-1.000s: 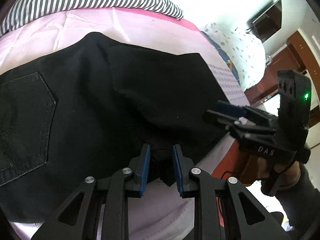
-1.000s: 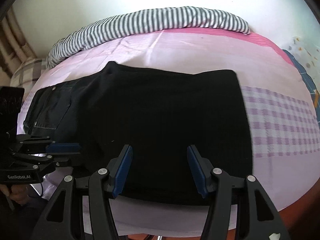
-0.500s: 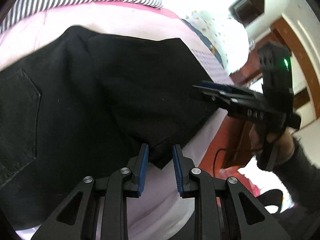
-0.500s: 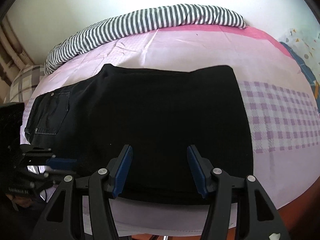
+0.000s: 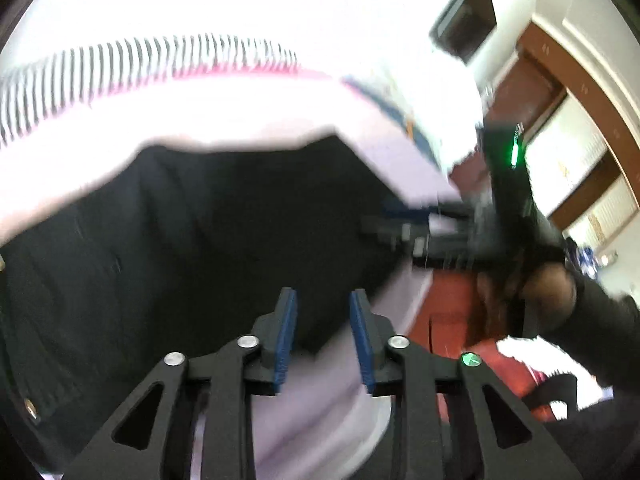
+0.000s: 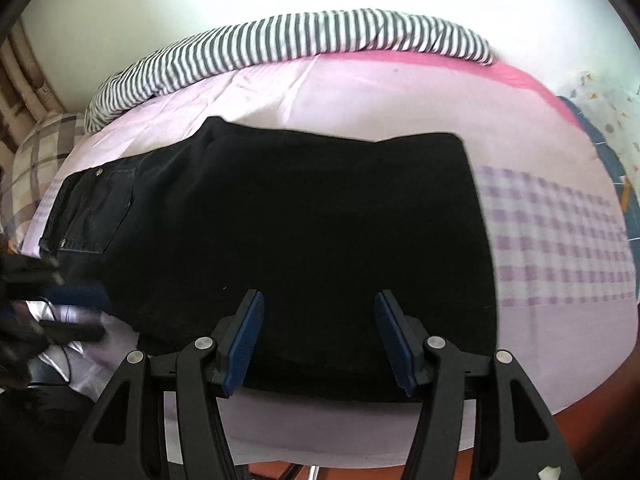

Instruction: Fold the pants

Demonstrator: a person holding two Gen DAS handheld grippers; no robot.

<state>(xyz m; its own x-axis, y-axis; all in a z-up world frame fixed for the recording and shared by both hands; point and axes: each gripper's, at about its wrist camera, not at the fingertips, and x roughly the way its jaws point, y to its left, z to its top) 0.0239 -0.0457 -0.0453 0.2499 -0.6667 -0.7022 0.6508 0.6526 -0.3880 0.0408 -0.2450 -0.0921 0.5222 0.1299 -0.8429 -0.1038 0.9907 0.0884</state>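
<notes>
On pink bed (image 6: 360,92), black pants (image 6: 300,216), no legible writing

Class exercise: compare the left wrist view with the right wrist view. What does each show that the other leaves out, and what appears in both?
Only the left wrist view shows the dark screen on the wall, the brown wooden cabinets and the person's hand holding the right gripper; the left gripper is opening, its pads off the cloth.

Only the right wrist view shows the plaid pillow, the checked patch of sheet and the pants' back pocket.

Both show the black pants, the pink bed sheet and the striped blanket.
</notes>
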